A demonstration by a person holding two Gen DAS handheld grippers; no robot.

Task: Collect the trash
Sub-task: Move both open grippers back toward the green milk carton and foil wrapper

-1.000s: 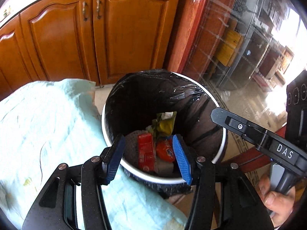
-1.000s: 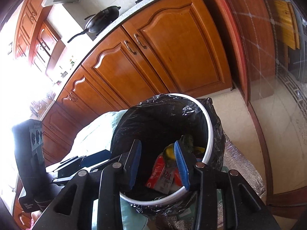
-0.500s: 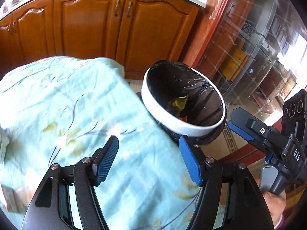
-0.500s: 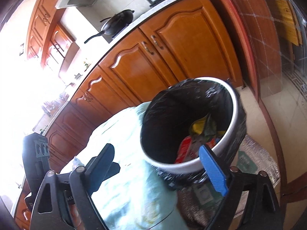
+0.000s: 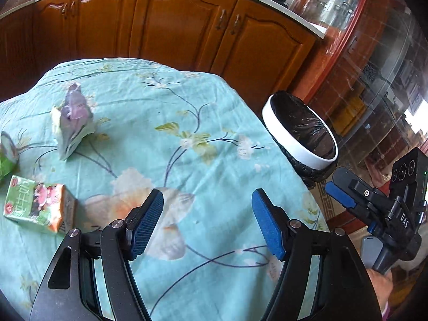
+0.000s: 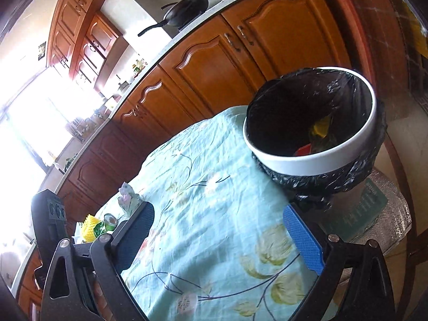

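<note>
The white-rimmed trash bin [image 5: 302, 152] with a black bag stands beside the table's right edge. In the right wrist view yellow and red wrappers [image 6: 321, 129] lie inside the bin [image 6: 307, 164]. On the teal floral tablecloth [image 5: 187, 101] rest a crumpled wrapper [image 5: 71, 123], a green drink carton [image 5: 34, 208] and a green can [image 5: 6, 152] at the left. My left gripper [image 5: 207, 219] hovers over bare cloth, its jaws opening with nothing between them. My right gripper [image 6: 219, 230] hangs over the cloth short of the bin, jaws opening wide and empty.
Wooden kitchen cabinets [image 5: 187, 26] run behind the table, with pans on the counter above. A yellow spiky object [image 6: 89, 227] sits by the can [image 6: 107, 223]. A silver mat [image 6: 382, 214] lies under the bin. A hand holds the right gripper's handle [image 5: 379, 281].
Both grippers drew back from over the bin to above the tablecloth, and their jaws widened. The bin now sits off to the right, and the table trash has come into the left view.
</note>
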